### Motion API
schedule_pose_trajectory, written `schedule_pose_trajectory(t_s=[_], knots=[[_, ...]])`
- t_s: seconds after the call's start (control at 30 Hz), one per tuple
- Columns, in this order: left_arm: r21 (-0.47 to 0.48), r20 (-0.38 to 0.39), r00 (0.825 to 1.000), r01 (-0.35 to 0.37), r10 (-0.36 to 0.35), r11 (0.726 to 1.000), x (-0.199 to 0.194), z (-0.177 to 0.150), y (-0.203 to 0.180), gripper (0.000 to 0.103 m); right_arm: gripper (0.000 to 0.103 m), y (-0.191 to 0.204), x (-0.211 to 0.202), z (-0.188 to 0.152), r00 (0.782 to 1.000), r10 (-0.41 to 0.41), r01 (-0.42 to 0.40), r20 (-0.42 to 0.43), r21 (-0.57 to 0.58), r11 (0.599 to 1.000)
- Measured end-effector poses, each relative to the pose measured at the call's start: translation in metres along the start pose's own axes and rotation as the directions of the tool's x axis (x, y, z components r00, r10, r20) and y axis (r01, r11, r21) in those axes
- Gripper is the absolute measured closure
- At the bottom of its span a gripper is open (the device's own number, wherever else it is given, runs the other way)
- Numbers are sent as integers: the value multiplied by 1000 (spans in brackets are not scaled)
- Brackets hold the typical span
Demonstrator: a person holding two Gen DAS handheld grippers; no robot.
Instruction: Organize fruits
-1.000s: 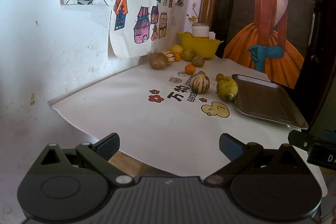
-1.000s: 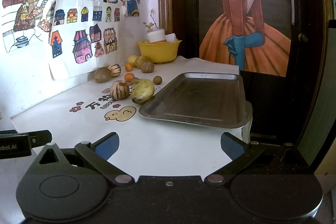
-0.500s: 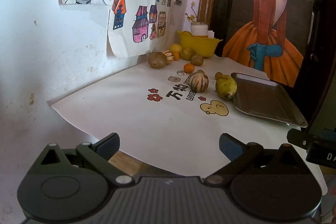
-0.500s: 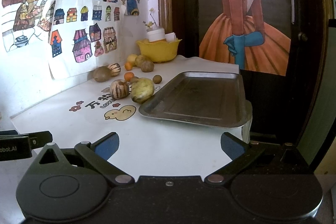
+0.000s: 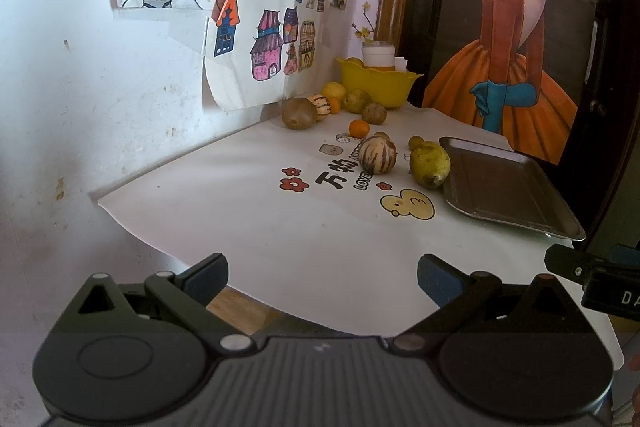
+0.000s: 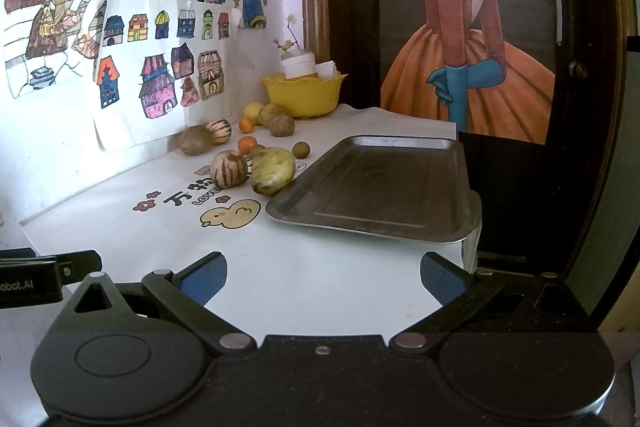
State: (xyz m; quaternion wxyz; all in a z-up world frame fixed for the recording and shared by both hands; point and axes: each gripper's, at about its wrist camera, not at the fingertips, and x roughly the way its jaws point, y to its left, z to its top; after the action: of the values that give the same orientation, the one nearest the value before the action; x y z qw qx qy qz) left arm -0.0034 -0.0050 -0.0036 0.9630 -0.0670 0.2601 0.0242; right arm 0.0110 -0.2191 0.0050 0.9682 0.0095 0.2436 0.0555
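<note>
Left wrist view: the left gripper hangs with fingers spread wide, empty, over the white-covered tabletop. A striped round melon and a yellow-green lumpy fruit lie just beside a dark metal tray.

Right wrist view: the right gripper is likewise spread and empty, well short of the tray; more fruits cluster near a yellow plastic bowl.

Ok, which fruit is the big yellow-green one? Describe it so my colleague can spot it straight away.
Find the metal tray on the right of the white tablecloth. The yellow-green fruit lies against the tray's left edge, with a striped round fruit on its other side. It is the largest piece there: lumpy, oblong and unstriped.
</note>
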Motion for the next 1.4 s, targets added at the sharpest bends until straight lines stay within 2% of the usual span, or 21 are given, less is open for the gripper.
schedule_pose_trajectory(t_s=[0.33,0.53,0.6,0.7,0.83,0.87,1.03,1.1,1.33,1.4], knots=[[6,-10,1000,2,-2,1000,0,-2,-3,0,1,0,0,1,1000,0,0,-3,-3,1000],[0,-47,999,10,-10,1000,7,5,2,0,0,1,4,7,1000,5,-5,-16,-3,1000],[-1,-63,998,8,-8,1000,11,9,5,0,0,0,6,14,1000,18,-18,-25,1,1000],[-2,-74,997,0,0,1000,17,20,8,0,0,-4,10,34,995,94,-92,-43,33,995],[2,-71,997,0,0,1000,23,34,15,0,0,-9,16,62,956,286,-279,-66,95,956],[4,-72,997,2,-2,1000,25,38,16,0,0,-9,17,69,949,309,-302,-59,96,948],[-7,-87,996,31,-31,1000,38,58,27,0,0,-7,25,103,924,382,-382,-8,17,924],[-20,-102,993,54,-56,998,46,67,32,0,0,-5,33,113,920,391,-391,-17,-30,920],[-57,-142,982,119,-126,991,82,105,41,0,0,-5,69,159,892,423,-445,-157,-154,882],[-54,-149,978,139,-146,989,95,114,39,0,0,-4,83,168,870,443,-481,-216,-180,858]])
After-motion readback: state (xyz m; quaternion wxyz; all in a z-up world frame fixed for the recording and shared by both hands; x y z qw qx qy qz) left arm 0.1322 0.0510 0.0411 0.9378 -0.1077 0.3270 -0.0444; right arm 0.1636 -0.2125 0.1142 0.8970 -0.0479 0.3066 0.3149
